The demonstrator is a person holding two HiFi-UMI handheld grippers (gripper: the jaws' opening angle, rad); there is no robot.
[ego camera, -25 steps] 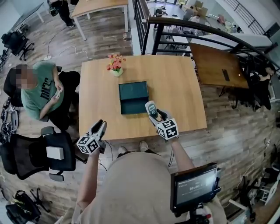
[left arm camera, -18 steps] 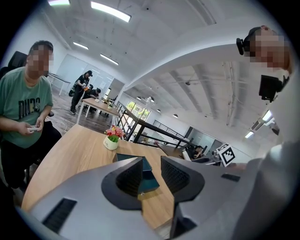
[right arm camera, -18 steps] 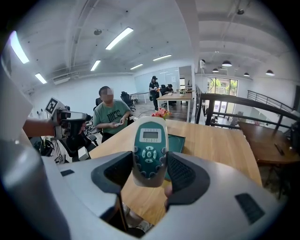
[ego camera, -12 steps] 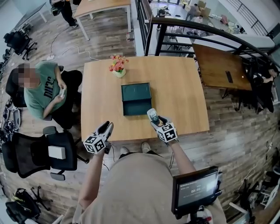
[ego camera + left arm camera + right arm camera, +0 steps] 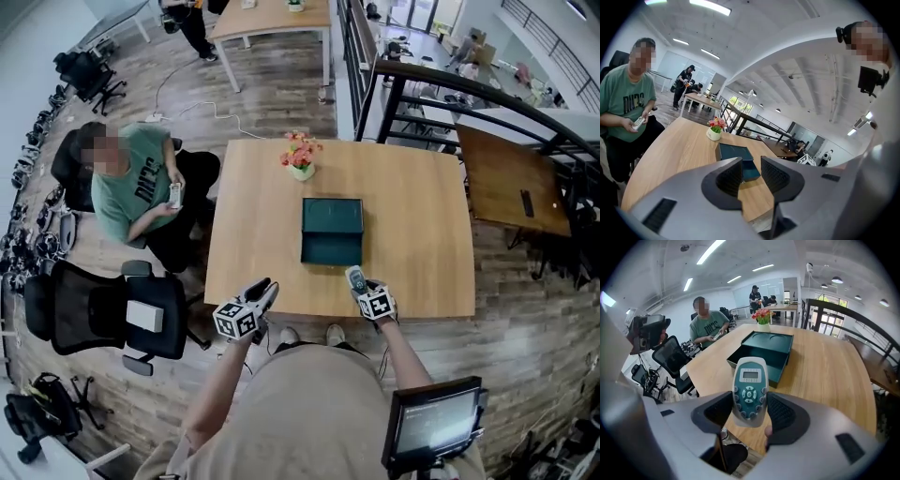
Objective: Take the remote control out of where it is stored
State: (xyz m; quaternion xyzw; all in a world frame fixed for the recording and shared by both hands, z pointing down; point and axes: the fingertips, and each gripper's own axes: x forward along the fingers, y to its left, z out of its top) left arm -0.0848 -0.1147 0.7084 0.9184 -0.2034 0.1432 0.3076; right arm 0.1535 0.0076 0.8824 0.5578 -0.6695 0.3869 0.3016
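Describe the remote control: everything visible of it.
The remote control is a rounded, plastic-looking handset: pale shell, teal face, small grey display above a ring of buttons. The right gripper clamps its lower sides, face up, display end pointing toward the open green box, over the near edge of the table.

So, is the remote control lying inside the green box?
No, the remote control is clamped in the right gripper, out in front of the open green box.

Left tool [image 5: 266, 288] pointing forward, slightly down, jaws standing apart, holding nothing. Right tool [image 5: 360, 284] pointing steeply down, jaws pressing on sides of remote [image 5: 749, 390]. Both forearms reaching forward from body.
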